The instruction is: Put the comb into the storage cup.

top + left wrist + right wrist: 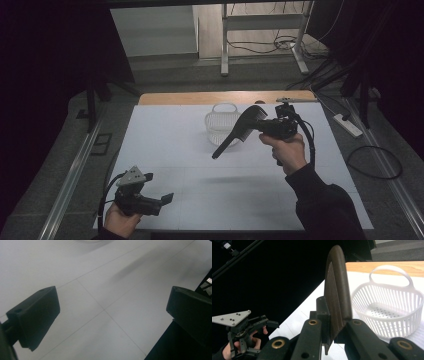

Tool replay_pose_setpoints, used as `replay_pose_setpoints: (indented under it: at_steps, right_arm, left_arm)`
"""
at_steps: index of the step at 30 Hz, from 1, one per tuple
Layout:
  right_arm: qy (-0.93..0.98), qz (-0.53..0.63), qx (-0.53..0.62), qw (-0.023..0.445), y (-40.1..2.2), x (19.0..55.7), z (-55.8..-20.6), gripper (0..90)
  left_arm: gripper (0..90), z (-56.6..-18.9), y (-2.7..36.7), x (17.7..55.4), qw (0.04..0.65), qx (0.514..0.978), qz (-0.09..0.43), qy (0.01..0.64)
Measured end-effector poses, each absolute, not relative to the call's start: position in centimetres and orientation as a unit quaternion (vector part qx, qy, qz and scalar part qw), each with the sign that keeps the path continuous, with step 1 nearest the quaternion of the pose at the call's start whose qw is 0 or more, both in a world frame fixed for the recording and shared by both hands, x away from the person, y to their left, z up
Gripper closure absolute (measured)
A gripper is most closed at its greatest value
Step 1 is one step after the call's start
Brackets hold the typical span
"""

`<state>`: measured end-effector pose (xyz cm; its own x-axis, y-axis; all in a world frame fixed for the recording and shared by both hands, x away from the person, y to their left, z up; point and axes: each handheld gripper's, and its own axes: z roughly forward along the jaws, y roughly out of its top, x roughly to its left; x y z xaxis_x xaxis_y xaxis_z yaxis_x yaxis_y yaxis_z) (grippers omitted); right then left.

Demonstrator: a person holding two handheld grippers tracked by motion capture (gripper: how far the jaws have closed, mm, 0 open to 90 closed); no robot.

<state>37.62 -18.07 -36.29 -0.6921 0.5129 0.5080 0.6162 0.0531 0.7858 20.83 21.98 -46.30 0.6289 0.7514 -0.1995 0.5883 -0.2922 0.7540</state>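
1. High view: the right gripper [272, 127], right of centre in the frame, has its jaws clamped on a black comb [240, 129], which hangs in the air above the white table [165, 150].
2. The comb slants from its broad toothed end at upper right down to its thin handle tip at lower left, and that tip hangs just in front of the basket [221, 125].
3. Right gripper view: the jaws pinch the comb [337, 290] near its toothed end, teeth upright at frame centre, with the white basket [387, 312] sitting empty to the right.
4. The left gripper [150, 200] idles in the lower left of the high view, jaws spread wide and holding nothing.
5. Left gripper view: both pads [37, 315] stand far apart over bare table [105, 277].
6. My read on the step: the comb is lifted and in carry, with the basket the likely drop spot.
7. The next move calls for swinging the comb over the basket rim, tipping it so the long handle clears the basket's handle loop, lowering it, then easing the jaws apart.
8. The risk is that the comb is long against the basket, so it may rest across the rim.
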Motion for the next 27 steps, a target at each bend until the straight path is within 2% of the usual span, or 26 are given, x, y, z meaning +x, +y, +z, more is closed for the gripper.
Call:
replay_pose_setpoints:
  at_steps: [27]
  right_arm:
    - [-0.717, -0.573, -0.397, 0.028, -18.6, 38.7, -35.3, 85.8]
  left_arm:
    - [0.0, -46.3, 24.5, 18.5, 0.408, 0.789, 0.128, 0.442]
